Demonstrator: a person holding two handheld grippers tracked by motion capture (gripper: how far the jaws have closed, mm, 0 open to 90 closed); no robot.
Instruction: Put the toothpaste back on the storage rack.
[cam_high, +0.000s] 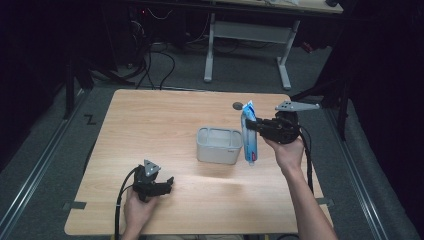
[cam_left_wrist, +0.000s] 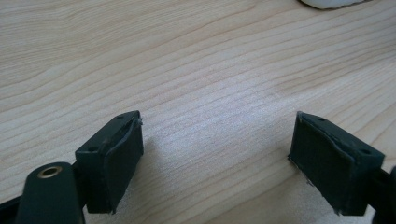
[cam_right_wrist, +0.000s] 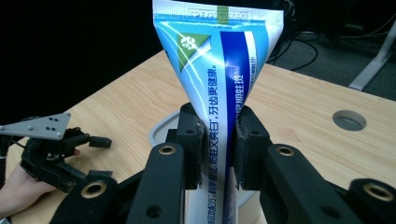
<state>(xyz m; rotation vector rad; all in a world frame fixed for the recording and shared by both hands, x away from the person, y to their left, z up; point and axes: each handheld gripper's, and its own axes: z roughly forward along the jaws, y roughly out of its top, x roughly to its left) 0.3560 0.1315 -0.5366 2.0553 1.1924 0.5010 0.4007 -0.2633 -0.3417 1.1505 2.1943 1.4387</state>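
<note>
Above the wooden table (cam_high: 150, 125), right gripper (cam_high: 256, 126) pinching a blue toothpaste tube (cam_high: 249, 135) beside a white tub (cam_high: 218, 145), left gripper (cam_high: 167, 185) resting, jaws spread.

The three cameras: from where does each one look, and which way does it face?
High view: above the person's side, looking forward and down on the table; both forearms show.
Left gripper view: on the left gripper, facing bare tabletop between open jaws.
Right gripper view: on the right gripper, facing the clamped toothpaste tube.
Shared: high and right gripper views both show the white bin.
</note>
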